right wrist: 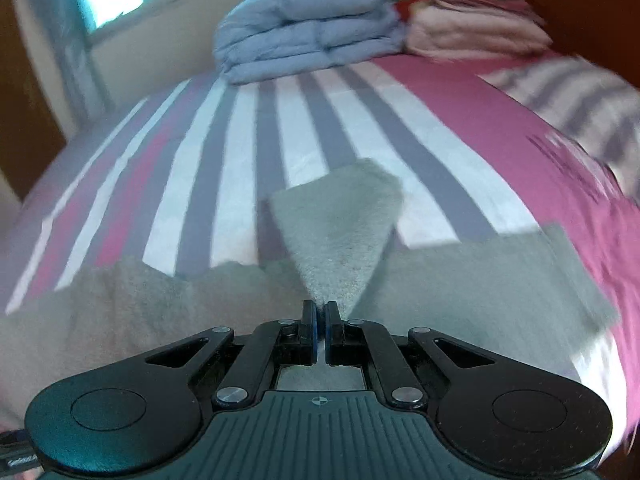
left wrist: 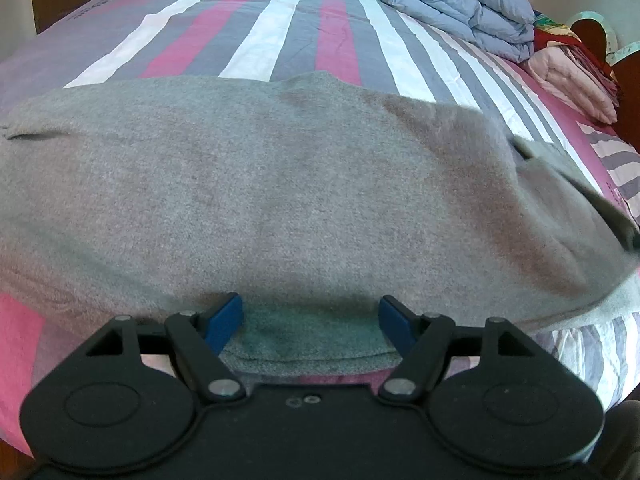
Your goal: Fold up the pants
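The bed [left wrist: 280, 28], covered in a sheet striped pink, grey and white, fills both views and carries everything. Across its near part lie the grey, soft fleece-like pants [left wrist: 260, 184], spread broad and mostly flat, with one edge reaching the near side of the mattress. The cloth looks light, limp and a little fuzzy, so it should drape and sag rather than hold a crease, and it is best taken at a hem or corner where layers can be pinched together. At the far end sits a folded pale blue quilted duvet [right wrist: 308, 28], with a folded pink blanket [right wrist: 472, 36] just beside it. A bright window and pale wall show beyond. The right tongs [right wrist: 321, 312] are clamped on a corner of the pants, lifting it into a peaked flap. The left tongs [left wrist: 311, 320] stand apart, blue fingertips [left wrist: 228, 320] straddling the near hem, not gripping it.
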{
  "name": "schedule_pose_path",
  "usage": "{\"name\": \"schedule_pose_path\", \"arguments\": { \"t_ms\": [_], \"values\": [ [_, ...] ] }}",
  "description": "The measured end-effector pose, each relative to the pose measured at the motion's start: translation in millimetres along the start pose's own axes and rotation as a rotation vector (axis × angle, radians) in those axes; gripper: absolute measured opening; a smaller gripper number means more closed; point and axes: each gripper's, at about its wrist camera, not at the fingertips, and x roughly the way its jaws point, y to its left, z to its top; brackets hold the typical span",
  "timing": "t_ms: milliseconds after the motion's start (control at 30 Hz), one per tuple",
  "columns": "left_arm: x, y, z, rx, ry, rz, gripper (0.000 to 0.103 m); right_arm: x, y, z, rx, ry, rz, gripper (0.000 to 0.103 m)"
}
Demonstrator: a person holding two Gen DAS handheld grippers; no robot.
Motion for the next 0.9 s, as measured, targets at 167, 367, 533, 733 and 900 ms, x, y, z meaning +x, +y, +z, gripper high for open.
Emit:
{"name": "schedule_pose_path", "arguments": {
  "t_ms": [167,367,533,733,900],
  "values": [
    [0.9,-1.9,0.3,0.011,0.004,0.007,0.066,-12.3,-32.2,-37.6,0.124,0.026,0.02,0.003],
    [1.1,-3.7,-0.7,0.014,0.005,0.02,0.066,6.6,-44.3,-46.4,0.129,0.091,0.004,0.004],
    [1.6,-7.2,-0.1,0.013,0.01,0.031,0.067,-14.6,-20.5,-26.9,-0.055,-0.012,-0.015,0.064],
    [0.8,-6.1,-0.5,0.013,0.009,0.029,0.067,6.3,8.6,-15.2,-0.2,-0.001,0.007,0.063],
    [1.0,-6.3,-0.2,0.011,0.009,0.03,0.068,38.6,26.9,-2.9,-0.265,-0.006,-0.013,0.054]
  ]
}}
